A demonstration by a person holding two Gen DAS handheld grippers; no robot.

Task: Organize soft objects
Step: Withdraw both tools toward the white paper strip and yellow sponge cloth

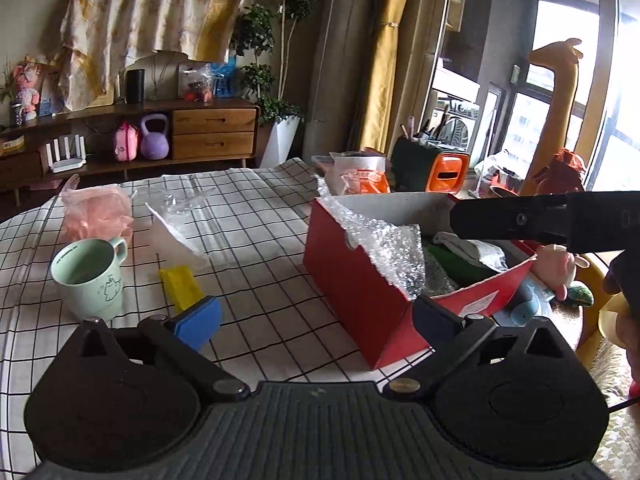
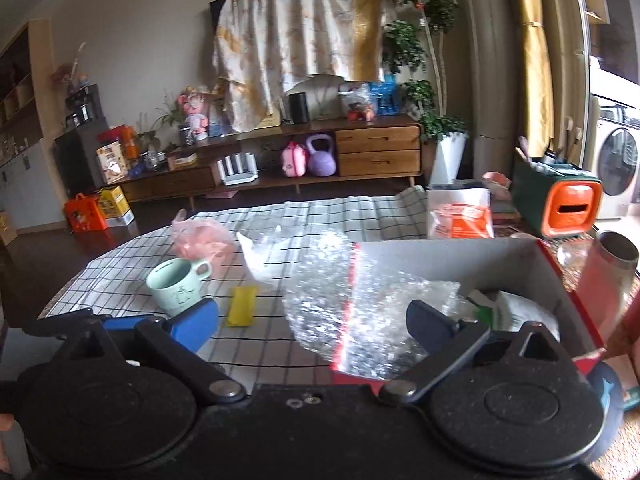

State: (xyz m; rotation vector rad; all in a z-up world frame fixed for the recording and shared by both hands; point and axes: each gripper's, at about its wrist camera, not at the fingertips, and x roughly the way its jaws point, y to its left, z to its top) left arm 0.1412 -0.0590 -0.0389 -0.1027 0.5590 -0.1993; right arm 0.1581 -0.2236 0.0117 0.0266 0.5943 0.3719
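**Red box holding bubble wrap, both tools released**

I am holding the left gripper and right gripper spread wide, grasping nothing. Bubble wrap is draping over the red box wall on the checked counter; a green mug is standing nearby.

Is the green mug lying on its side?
No, the green mug stands upright on the checked cloth, mouth open upward.

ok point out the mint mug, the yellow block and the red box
mint mug point(image 1: 90, 280), left wrist view, outer side wall
yellow block point(image 2: 241, 305), right wrist view, top face
red box point(image 1: 352, 292), left wrist view, near red side
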